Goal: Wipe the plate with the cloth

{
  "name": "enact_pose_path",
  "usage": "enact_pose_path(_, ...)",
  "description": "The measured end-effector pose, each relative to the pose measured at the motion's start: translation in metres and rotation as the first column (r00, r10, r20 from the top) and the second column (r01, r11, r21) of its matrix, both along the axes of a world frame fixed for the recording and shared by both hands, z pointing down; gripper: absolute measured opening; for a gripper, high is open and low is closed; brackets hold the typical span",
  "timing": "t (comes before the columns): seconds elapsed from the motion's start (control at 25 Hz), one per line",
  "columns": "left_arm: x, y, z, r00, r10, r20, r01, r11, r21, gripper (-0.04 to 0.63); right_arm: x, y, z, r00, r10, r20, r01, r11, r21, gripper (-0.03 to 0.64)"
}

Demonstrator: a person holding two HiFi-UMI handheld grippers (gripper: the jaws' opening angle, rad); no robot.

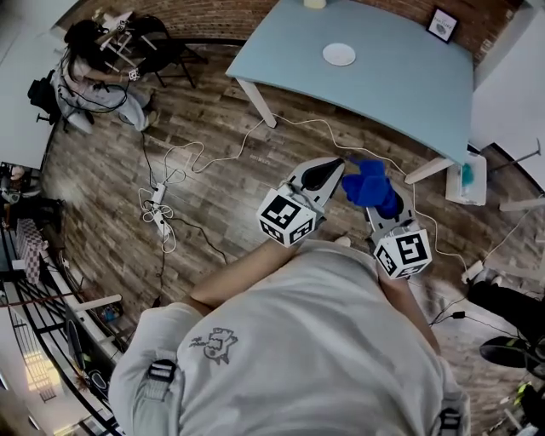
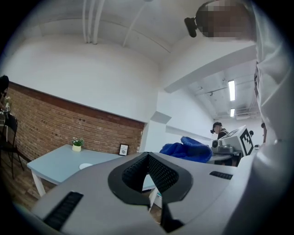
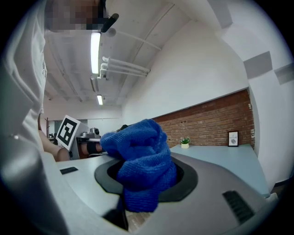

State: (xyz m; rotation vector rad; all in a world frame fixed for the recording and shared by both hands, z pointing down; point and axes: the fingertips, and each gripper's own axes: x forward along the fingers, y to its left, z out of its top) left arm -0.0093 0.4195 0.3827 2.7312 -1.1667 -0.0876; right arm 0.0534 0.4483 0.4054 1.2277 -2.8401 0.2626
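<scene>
A small white plate (image 1: 339, 54) lies on the pale blue table (image 1: 400, 77) some way ahead of me; in the left gripper view the plate (image 2: 85, 165) is a small disc on the table (image 2: 50, 163). My right gripper (image 1: 375, 194) is shut on a bunched blue cloth (image 1: 371, 186), which fills the jaws in the right gripper view (image 3: 143, 158). My left gripper (image 1: 334, 168) is beside it, shut and empty (image 2: 148, 161). Both are held out level over the wooden floor, short of the table. The blue cloth (image 2: 186, 148) also shows to the left gripper's right.
Cables and a power strip (image 1: 158, 209) trail over the floor at left. A chair with gear (image 1: 115, 53) stands at far left. On the table are a framed picture (image 1: 442, 24) and a small potted plant (image 3: 184, 142). A white stand (image 1: 467, 180) stands by the table's right leg.
</scene>
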Motion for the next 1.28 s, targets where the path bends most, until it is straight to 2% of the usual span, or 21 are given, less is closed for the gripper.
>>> enact_pose_path(0.32,0.031,-0.027,0.007,1.0,-0.02,-0.001,0.02,0.999,-0.033,0.006,0.04,-0.028,0.014,1.0,0.001,0.012,0.0,0.999,-0.038,0.126)
enact_pose_path(0.6,0.037,-0.048,0.009,1.0,-0.025,-0.008,0.024,0.999,-0.039,0.006,0.043,-0.046,0.021,1.0,-0.02,0.014,0.021,0.998,-0.057,0.126)
enact_pose_path(1.08,0.053,-0.106,0.009,0.995,0.084,-0.061,-0.088,0.995,-0.053,0.006,0.044,-0.101,0.017,0.999,0.032,-0.041,-0.033,0.999,-0.039,0.126)
enact_pose_path(1.28,0.036,-0.144,0.008,0.992,0.11,-0.057,-0.112,0.993,-0.042,0.006,0.026,-0.14,0.015,0.997,0.055,-0.049,-0.056,0.998,-0.029,0.126)
